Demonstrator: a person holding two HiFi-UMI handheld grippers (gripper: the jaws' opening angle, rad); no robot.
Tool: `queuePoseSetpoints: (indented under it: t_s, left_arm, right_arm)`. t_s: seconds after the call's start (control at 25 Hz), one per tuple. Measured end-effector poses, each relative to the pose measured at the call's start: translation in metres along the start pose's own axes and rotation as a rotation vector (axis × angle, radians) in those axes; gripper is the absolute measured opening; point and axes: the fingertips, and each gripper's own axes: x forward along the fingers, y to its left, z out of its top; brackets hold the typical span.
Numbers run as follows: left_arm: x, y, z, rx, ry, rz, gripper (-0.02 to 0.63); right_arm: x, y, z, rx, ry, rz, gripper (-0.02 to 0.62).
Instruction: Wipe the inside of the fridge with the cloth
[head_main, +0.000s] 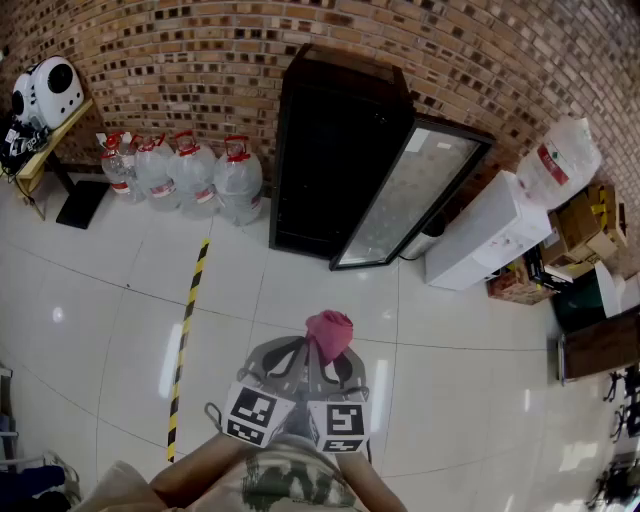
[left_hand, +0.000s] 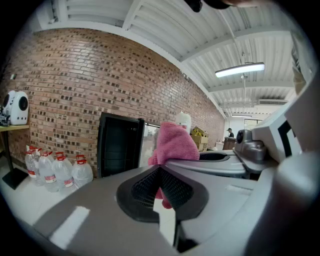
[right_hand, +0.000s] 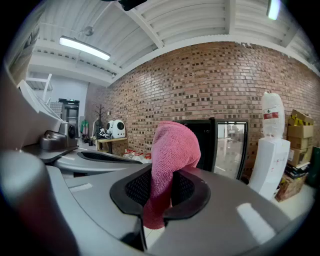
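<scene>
Standing well back from the tall black fridge (head_main: 330, 150) at the far side of the white tiled floor (head_main: 450, 350), with its glass door (head_main: 405, 200) swung open to the right. Not wiping yet, by the look of it, only carrying.

Gripping a pink terry cloth (right_hand: 172, 150) in the right gripper (right_hand: 161, 187): clamped round the cloth's middle, with a fat fold bulging out past the tips and a tail hanging below. Over to the left gripper (left_hand: 159, 167): pressed together at the tips, with nothing clearly held. Can see a scrap of pink through the slit, probably just the cloth's tail beyond. Carrying the 2 grippers close together, near the body, cloth out front.

Now, to do this well: walk straight for the open side, clear of the row of clear water bottles (head_main: 185, 170) left of the fridge and the white water dispenser (head_main: 490, 235) on the right. Mind that door edge going in. Lead with the bulging fold, not the gripper tips, so fabric rather than plastic meets the wall. Keep the clamp firm, since terry probably drags on a surface and could pull free. Steady the door with the left gripper, or hold it out of the way. Best to start far and high, then work down and toward the near edge.
</scene>
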Motion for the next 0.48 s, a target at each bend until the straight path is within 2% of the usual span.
queuePoseSetpoints:
  t_s: [0.24, 0.48]
  left_arm:
    - [0.068, 0.020, 0.013, -0.005, 0.008, 0.019, -0.015]
    - [0.143, 0.046, 0.045, -0.008, 0.010, 0.061, -0.015]
  right_arm:
    - [0.050, -0.050, 0.021, 0.005, -0.025, 0.030, 0.058]
    - [0.106, -0.107, 0.053, 0.024, -0.067, 0.065, 0.058]
